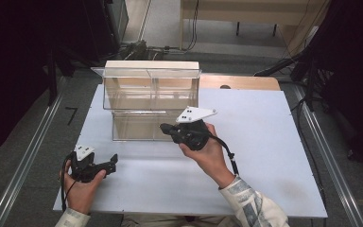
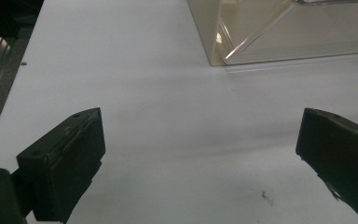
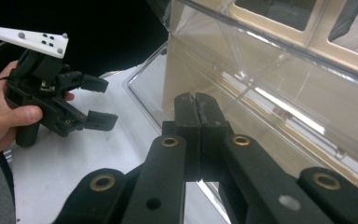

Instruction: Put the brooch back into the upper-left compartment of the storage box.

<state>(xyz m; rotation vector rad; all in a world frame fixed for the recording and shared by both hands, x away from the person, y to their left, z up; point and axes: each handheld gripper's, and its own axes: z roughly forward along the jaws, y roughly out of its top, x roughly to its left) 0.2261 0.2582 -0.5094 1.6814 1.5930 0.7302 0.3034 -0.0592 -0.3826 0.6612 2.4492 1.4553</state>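
**Two hand-held grippers at a clear two-tier case on a white table**

1. Left hand (image 1: 80,189). Enters from the bottom left of the high view, sleeve cuff at the table edge, wrapped around the handle from below.

2. Left gripper (image 1: 112,161). Sits low over the near-left part of the table (image 1: 264,142), pointing right, grey three-cornered plate on top. Fingers (image 2: 63,163) spread wide, with bare table surface between them and nothing held. In the left gripper view the lower corner of the clear case (image 2: 270,32) lies ahead and to the right, well apart from the fingers.

3. Clear case (image 1: 151,97). Transparent plastic, two stepped tiers, upper tier split by a middle divider; stands at the far centre of the table, its front wall facing the person.

4. Right gripper (image 1: 164,126). Held near the case's lower front, right of its centre, pointing left, grey plate on top. Fingers (image 3: 198,121) pressed flat together, nothing between them; their tips lie just beside the clear front wall, contact not discernible.

5. Right hand (image 1: 203,149). Forearm in a patterned sleeve rises from the bottom right, angled up and left, fist around the handle.
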